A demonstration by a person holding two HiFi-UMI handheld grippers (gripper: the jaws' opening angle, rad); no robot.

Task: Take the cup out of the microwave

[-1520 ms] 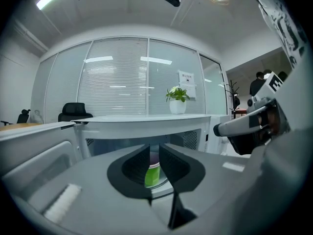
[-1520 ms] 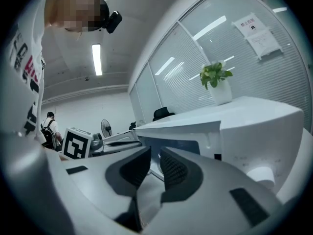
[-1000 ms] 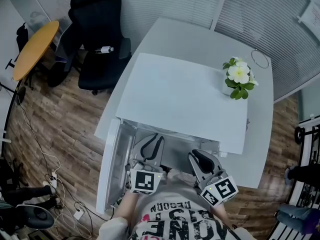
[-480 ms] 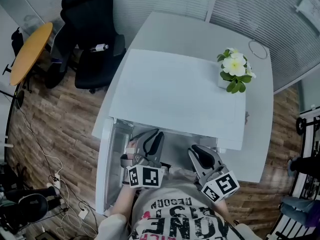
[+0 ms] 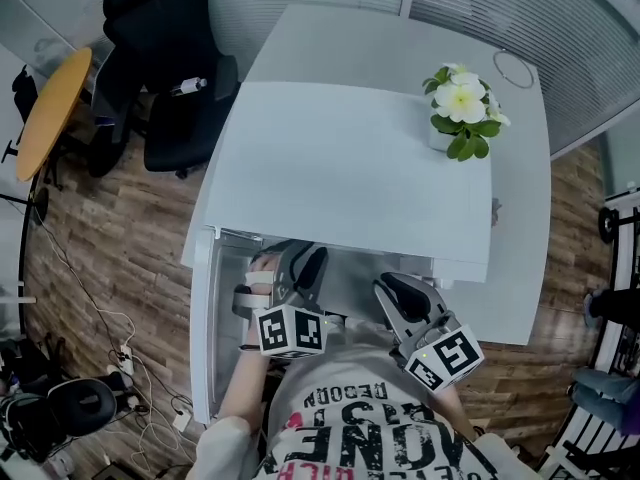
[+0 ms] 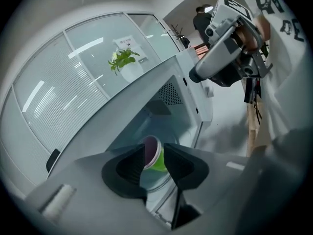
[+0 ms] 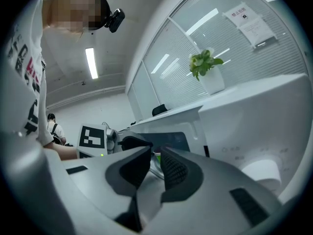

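With the microwave (image 5: 350,168) door open, the cup (image 6: 155,161) is sitting inside, not yet taken. The left claw (image 6: 152,149), its jaws just having been spreading, is framing the cup ungripped. The right claw (image 7: 155,156) is idling, pressed together and empty.

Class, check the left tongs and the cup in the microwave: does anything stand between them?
Nothing visible does. The microwave door hangs open, and the left tongs, whose jaws have just been opening with nothing gripped, look straight at the cup inside through their gap.
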